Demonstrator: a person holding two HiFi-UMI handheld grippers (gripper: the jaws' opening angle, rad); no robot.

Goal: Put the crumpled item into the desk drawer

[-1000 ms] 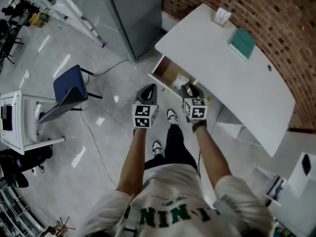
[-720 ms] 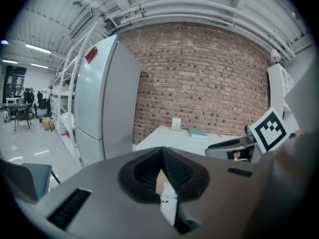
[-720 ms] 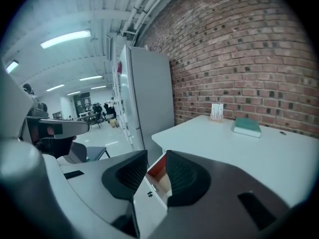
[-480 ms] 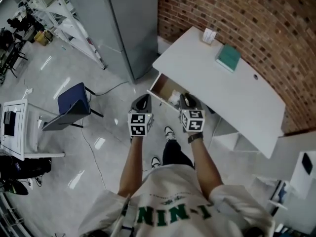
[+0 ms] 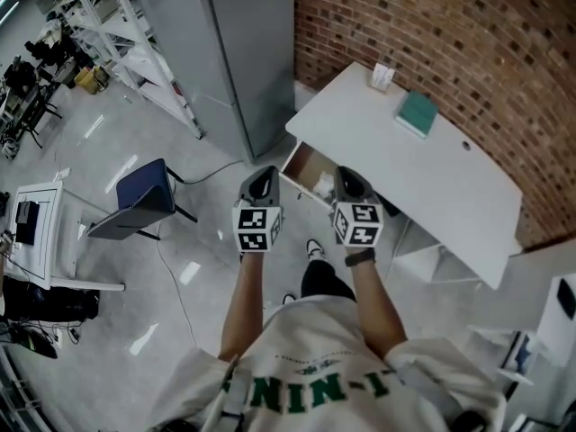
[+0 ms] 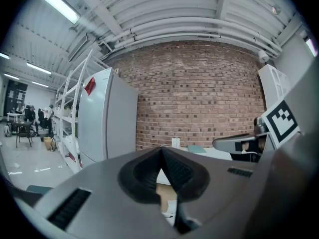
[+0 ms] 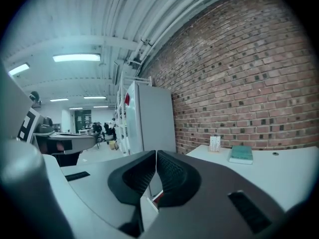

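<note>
- Brick wall (image 5: pixel 432 34) behind one white worktop (image 5: pixel 432 178).
- Left tool (image 5: pixel 263 175): pressed together, empty.
- Right tool (image 5: pixel 348 176): has just been closing, now together, empty.
- One white crumpled paper wad (image 5: pixel 322 185) lies in one open wooden drawer (image 5: pixel 301 162).
- One teal book (image 5: pixel 417 113) on the worktop.

The left gripper (image 5: pixel 262 180) is grey, its fingers (image 6: pixel 187 176) padded in ribbed black, its marker cube (image 5: pixel 258 228) patterned in black squares on white. Just beyond the fingertips the drawer (image 5: pixel 304 162) shows tan inside, with the white crumpled item (image 5: pixel 324 185) in it. Further past them the desk (image 5: pixel 432 183) is white, the book (image 5: pixel 417 113) teal, the brick wall (image 5: pixel 468 43) red-brown with pale joints
</note>
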